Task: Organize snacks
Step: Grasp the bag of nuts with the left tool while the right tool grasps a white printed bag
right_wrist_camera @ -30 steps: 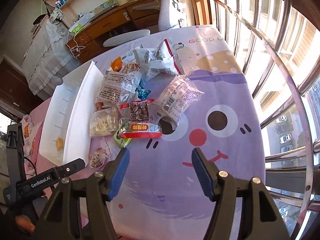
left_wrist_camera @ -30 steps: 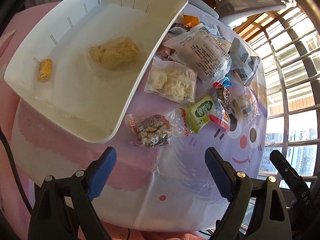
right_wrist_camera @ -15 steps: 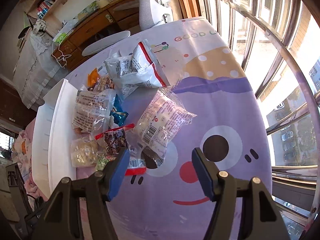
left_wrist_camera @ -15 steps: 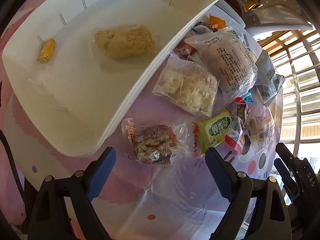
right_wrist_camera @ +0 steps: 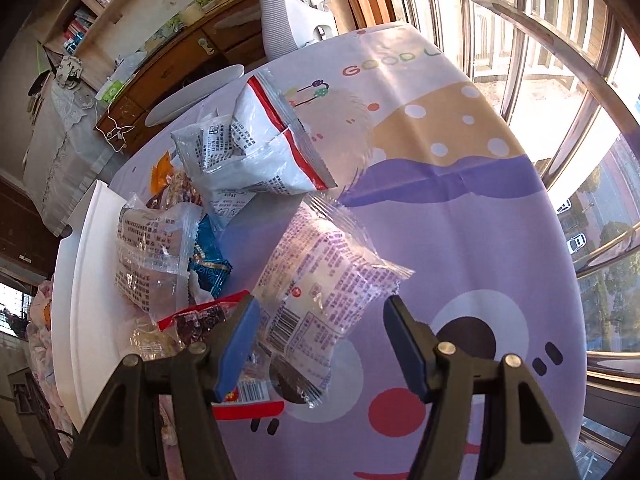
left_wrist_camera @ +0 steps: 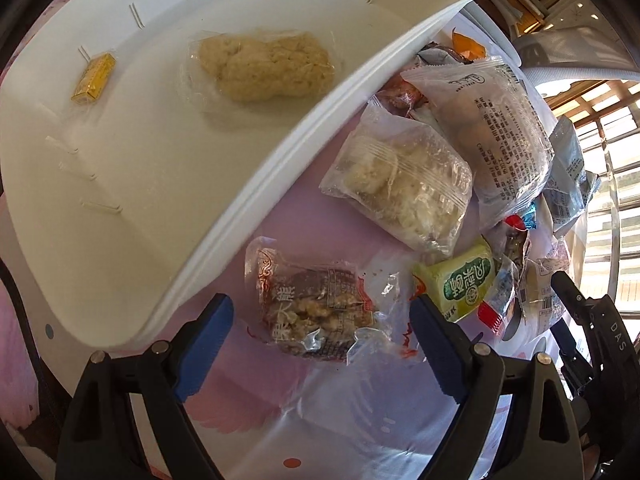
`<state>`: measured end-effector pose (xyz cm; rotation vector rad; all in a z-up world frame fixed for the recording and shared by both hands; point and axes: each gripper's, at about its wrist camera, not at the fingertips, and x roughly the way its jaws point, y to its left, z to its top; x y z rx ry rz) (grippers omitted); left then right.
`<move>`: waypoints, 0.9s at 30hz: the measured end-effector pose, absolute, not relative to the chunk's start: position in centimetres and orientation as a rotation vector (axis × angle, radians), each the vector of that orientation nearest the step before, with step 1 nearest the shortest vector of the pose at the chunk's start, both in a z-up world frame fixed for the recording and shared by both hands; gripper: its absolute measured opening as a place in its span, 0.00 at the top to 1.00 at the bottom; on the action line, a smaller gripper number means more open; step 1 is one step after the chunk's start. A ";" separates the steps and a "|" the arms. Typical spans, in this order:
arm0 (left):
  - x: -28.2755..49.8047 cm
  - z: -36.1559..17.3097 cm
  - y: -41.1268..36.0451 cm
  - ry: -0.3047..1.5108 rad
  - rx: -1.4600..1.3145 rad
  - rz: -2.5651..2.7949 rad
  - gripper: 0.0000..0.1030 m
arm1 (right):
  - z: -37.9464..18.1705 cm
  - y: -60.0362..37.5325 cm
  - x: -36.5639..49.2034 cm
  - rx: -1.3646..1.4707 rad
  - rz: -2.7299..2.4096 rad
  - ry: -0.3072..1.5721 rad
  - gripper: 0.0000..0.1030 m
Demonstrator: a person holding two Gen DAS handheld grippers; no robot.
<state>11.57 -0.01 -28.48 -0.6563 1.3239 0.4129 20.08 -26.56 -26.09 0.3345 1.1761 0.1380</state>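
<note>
Snacks are piled just right of the white tray [left_wrist_camera: 256,184], ready for sorting. The left gripper [left_wrist_camera: 322,338] is spread wide around the nut packet [left_wrist_camera: 316,304], unclamped; the right gripper [right_wrist_camera: 320,338] is half open and empty above a clear packet [right_wrist_camera: 320,284].

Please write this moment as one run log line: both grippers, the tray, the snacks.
left gripper: open, over nut snack pack | right gripper: open, over clear printed pack | white tray: holds two snacks

the left gripper [left_wrist_camera: 320,340] hangs open over a clear red-printed packet of brown nut brittle [left_wrist_camera: 316,306]. beside it, a white plastic tray [left_wrist_camera: 248,184] holds a small yellow candy [left_wrist_camera: 93,77].
</note>
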 end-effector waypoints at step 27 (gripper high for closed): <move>11.2 -27.5 0.1 1.265 -0.619 0.450 0.60 | -27.0 -22.7 21.5 0.090 0.166 1.101 0.41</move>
